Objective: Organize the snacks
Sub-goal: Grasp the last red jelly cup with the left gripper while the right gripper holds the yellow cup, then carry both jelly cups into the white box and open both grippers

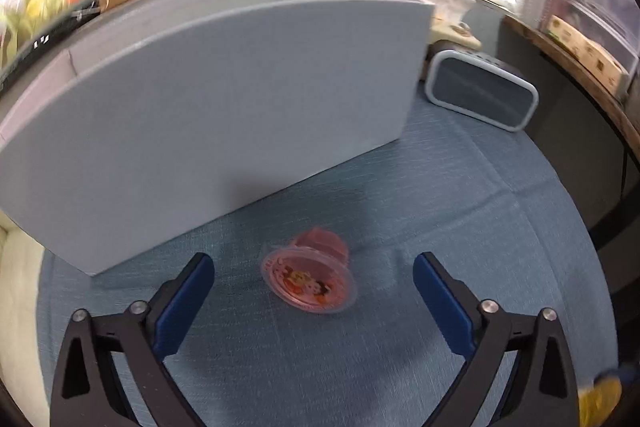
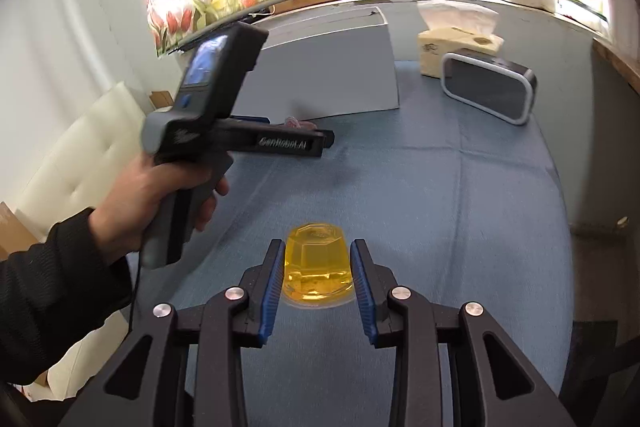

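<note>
The right tongs (image 2: 318,267) are clamped on a yellow jelly cup (image 2: 318,263), upside down on the blue-clothed tabletop (image 2: 460,207) near its front edge. The left hand (image 2: 152,199) grips its tool level, pointing toward the far edge. The left tongs (image 1: 314,269) are spread wide around a pink jelly cup (image 1: 310,277) on its side, near a grey box (image 1: 208,115).
</note>
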Demonstrator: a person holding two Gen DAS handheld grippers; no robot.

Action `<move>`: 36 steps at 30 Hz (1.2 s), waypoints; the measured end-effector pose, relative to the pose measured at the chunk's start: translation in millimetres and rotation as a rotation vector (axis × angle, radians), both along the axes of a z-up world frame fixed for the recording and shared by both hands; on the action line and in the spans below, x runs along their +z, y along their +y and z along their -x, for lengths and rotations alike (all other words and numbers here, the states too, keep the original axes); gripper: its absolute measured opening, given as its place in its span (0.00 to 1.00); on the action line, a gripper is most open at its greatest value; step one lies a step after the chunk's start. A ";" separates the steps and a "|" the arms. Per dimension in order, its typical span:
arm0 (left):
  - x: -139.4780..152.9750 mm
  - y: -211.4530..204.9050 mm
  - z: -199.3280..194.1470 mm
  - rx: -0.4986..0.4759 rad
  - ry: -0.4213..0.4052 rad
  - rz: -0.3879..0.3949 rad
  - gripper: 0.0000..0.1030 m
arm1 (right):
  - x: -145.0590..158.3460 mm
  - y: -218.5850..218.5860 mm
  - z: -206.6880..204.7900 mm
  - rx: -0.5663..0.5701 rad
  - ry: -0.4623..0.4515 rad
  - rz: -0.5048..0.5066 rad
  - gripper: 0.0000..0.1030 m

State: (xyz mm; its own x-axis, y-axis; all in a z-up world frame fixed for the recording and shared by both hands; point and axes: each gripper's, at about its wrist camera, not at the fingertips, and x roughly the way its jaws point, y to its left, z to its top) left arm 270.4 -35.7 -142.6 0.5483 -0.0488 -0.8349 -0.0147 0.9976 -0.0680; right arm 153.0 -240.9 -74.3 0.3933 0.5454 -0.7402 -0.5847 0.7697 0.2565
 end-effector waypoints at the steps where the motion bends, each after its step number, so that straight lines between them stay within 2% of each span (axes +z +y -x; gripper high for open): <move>1: -0.9 0.4 -0.8 -0.001 0.006 0.000 0.81 | 0.1 -3.2 2.1 -0.006 0.002 -0.006 0.35; 2: -2.5 -0.3 -1.9 -0.003 0.019 -0.012 0.75 | -0.8 -5.5 2.4 -0.010 0.010 -0.016 0.35; 3: -4.4 -0.6 -2.6 -0.015 0.032 -0.007 0.57 | -0.9 -7.0 3.4 -0.014 0.015 -0.022 0.35; 4: -6.1 -0.2 -3.9 -0.016 0.044 -0.007 0.48 | -0.6 -9.0 4.1 -0.019 0.016 -0.031 0.35; 5: -7.6 0.8 -3.9 -0.017 0.055 0.002 0.47 | -0.7 -10.0 4.2 -0.022 0.019 -0.036 0.35; 10: -2.5 6.3 7.7 -0.030 0.040 0.040 0.47 | 3.2 -12.4 6.7 -0.031 0.004 -0.062 0.35; 13: 15.5 10.9 22.3 -0.035 -0.003 0.051 0.47 | 9.0 -12.1 6.3 -0.031 -0.006 -0.080 0.35; 21: 110.6 52.7 69.5 0.005 -0.194 0.092 0.47 | 38.5 18.1 -17.4 -0.007 -0.075 -0.103 0.35; 23: 134.9 70.5 66.4 0.039 -0.228 0.100 0.47 | 53.2 35.1 -30.3 0.011 -0.104 -0.109 0.35; 26: 162.7 93.9 53.4 0.085 -0.265 0.071 0.47 | 76.0 65.6 -56.9 0.028 -0.152 -0.100 0.35; 30: 171.1 120.5 25.0 0.111 -0.251 0.093 0.47 | 103.4 106.9 -101.8 0.035 -0.194 -0.103 0.35; 36: 149.9 145.4 -20.6 0.114 -0.181 0.111 0.47 | 121.3 170.5 -172.2 0.033 -0.219 -0.037 0.35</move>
